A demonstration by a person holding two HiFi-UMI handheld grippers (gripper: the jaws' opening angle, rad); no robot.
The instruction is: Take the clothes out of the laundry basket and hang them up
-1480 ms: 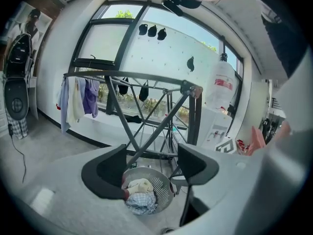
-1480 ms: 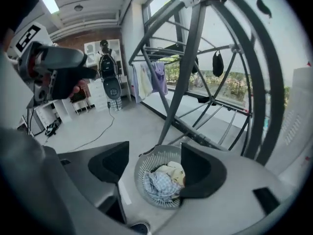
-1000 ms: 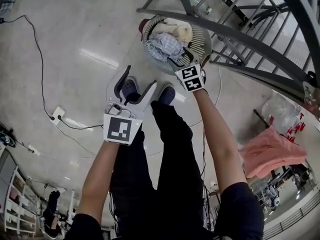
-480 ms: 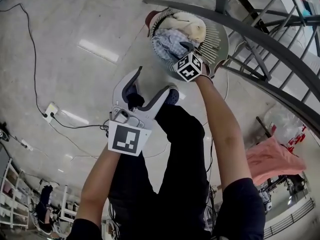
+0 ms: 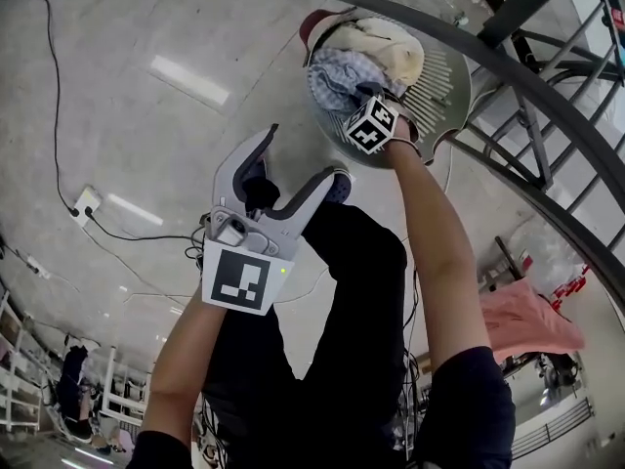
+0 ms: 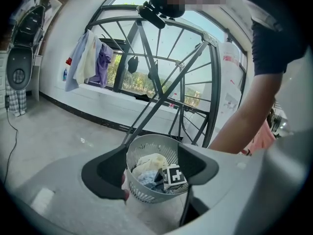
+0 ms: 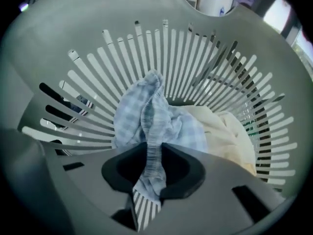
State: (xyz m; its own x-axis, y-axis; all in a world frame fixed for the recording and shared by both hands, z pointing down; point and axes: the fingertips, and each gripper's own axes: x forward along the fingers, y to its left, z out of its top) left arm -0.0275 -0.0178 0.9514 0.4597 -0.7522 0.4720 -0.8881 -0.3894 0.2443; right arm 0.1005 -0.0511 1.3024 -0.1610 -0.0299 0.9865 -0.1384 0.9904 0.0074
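Down inside the basket, the right gripper, its jaws just closing, pinches a thin fold of blue cloth. So slim a bite could slip on lifting, or drag the cream garment along. Left gripper hangs spread, empty.

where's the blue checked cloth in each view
Head view: blue checked cloth top centre, in the basket, left of the cream cloth.
Left gripper view: blue checked cloth low centre, in the basket, just below the cream cloth.
Right gripper view: blue checked cloth centre, cream cloth to its right.
Shared landmark: the cream cloth.
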